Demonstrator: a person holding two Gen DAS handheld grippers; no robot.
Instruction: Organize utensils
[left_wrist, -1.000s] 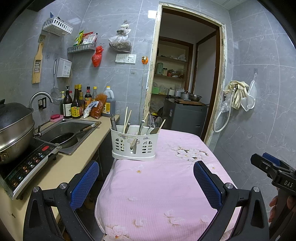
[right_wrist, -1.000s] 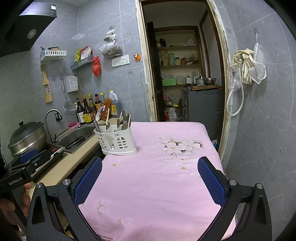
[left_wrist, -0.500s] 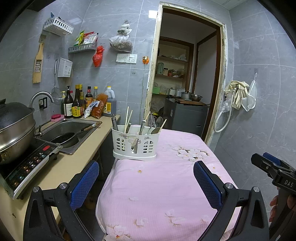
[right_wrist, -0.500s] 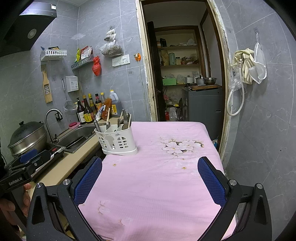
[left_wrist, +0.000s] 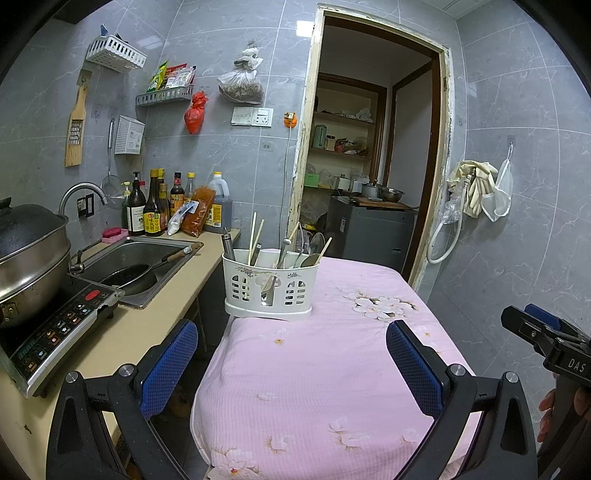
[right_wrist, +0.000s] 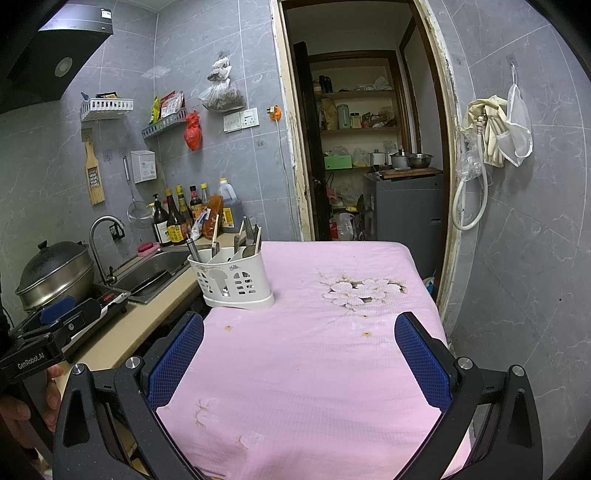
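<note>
Your left claw (left_wrist: 291, 365) and right claw (right_wrist: 299, 358) hang spread and empty above the pink-covered counter (right_wrist: 314, 362). The white utensil caddy (left_wrist: 270, 286) stands at its far left corner.

The lower ends of the utensils (left_wrist: 284, 251) are hidden inside the white slotted plastic caddy (left_wrist: 271, 286). The steel lidded pot (left_wrist: 26, 258) is cut off at the frame edge. Bottle labels (left_wrist: 149, 221) seem too small to read.
</note>
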